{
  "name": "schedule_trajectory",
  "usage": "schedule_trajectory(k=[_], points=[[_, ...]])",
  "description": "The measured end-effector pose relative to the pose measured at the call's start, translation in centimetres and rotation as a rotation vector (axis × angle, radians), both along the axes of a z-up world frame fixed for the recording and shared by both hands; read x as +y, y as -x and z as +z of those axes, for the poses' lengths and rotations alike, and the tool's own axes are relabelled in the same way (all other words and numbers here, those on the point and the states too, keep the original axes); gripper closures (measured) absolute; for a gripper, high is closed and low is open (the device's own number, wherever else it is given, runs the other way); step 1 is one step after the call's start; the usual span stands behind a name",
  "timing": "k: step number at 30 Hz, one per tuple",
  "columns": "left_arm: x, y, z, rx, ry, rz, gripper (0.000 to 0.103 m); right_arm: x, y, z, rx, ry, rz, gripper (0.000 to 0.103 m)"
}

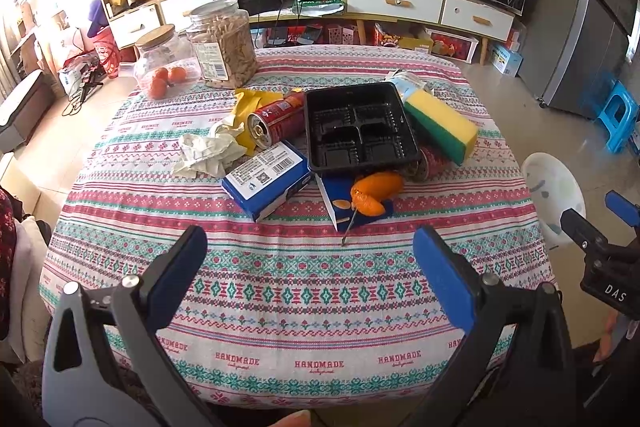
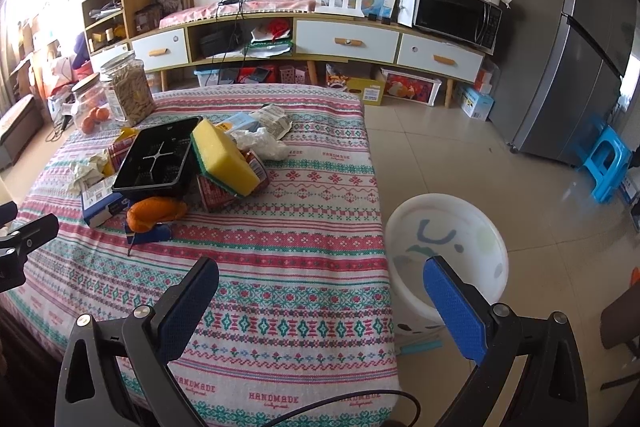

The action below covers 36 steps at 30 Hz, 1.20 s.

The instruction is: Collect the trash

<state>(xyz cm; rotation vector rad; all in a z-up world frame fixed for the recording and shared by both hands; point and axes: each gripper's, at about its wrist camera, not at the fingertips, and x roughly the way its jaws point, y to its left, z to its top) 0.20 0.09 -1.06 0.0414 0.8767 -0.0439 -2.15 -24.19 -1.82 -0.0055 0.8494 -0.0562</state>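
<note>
A heap of trash lies mid-table: a black plastic tray (image 1: 359, 127), a red can (image 1: 275, 119), crumpled paper (image 1: 208, 150), a blue carton (image 1: 267, 179), orange peel (image 1: 374, 191) on a blue card, and a yellow-green sponge (image 1: 442, 126). The right wrist view shows the same tray (image 2: 154, 157), sponge (image 2: 224, 157) and peel (image 2: 154, 213). My left gripper (image 1: 310, 241) hovers open over the near cloth, short of the heap. My right gripper (image 2: 320, 277) is open above the table's right edge, near a white bin (image 2: 446, 247) on the floor.
Two jars (image 1: 222, 43) stand at the table's far left; the smaller one holds oranges. A patterned cloth (image 1: 304, 299) covers the table. Behind it runs a sideboard (image 1: 394, 1) with a microwave. A fridge (image 2: 568, 47) and a blue stool (image 2: 606, 163) are on the right.
</note>
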Motion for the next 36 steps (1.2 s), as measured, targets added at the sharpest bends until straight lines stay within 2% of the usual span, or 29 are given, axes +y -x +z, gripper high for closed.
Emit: schedule_trajectory(k=[36], points=[[-0.28,0.03,-0.31,0.002,0.0,-0.007,0.001,-0.32,-0.01,0.1,0.001,-0.003,-0.008,0.0]])
